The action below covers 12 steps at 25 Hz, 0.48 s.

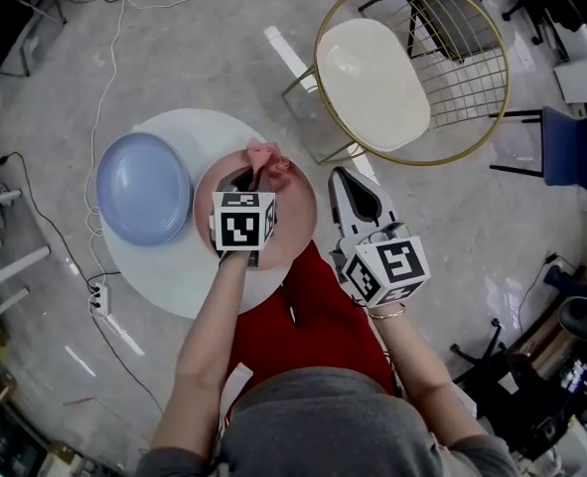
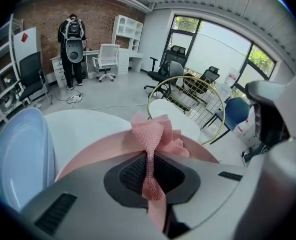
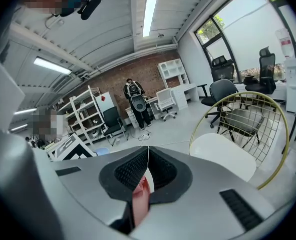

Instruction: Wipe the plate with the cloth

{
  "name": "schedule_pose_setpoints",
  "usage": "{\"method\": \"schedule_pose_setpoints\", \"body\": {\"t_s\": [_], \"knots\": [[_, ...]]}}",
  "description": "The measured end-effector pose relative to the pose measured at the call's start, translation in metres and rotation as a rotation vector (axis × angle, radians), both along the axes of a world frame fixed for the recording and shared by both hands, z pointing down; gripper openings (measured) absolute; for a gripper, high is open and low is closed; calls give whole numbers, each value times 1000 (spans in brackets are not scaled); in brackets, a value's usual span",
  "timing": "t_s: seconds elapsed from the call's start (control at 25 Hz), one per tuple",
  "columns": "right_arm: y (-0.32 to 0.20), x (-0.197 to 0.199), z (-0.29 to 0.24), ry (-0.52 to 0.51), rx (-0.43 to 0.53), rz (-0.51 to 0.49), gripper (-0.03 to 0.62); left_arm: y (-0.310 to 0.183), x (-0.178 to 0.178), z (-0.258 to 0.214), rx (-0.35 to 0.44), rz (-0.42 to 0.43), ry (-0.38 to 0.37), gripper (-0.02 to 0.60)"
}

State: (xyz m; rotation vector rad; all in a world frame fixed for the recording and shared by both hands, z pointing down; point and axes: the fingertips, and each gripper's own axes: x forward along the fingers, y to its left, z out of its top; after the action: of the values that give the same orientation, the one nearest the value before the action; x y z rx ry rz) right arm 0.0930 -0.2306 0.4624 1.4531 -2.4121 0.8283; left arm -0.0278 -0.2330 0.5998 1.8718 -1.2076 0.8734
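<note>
The left gripper (image 1: 256,179) is shut tight on the cloth (image 1: 265,157). It pinches a thin middle bit, and the rest of the cloth puffs out past the tips, right over the pink plate (image 1: 298,207). I cannot tell if the cloth touches the plate.

The right gripper (image 1: 343,177) is just beside the pink plate, off its right side. Its jaws are closed and it holds nothing.

The pink plate sits on the table (image 1: 174,266). The plate's right side looks very close to the table's edge. That worries me. Nothing holds the plate down. If the cloth pushes hard to the right, I think the plate may slide and tip off.

The pinch on the cloth is small too. A hard rub may pull the cloth out, and then the bare tips would scrape the plate.

A blue plate (image 1: 142,187) lies just beside the pink plate, on its left. A big swing that way may bump it.
</note>
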Motion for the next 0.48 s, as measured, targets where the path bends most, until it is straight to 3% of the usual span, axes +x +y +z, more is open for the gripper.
{"method": "schedule_pose_setpoints", "body": {"t_s": [0.48], "knots": [[-2,-26,4,-19,-17,-64,29,8,-63,4,-69,-156,-120,32]]}}
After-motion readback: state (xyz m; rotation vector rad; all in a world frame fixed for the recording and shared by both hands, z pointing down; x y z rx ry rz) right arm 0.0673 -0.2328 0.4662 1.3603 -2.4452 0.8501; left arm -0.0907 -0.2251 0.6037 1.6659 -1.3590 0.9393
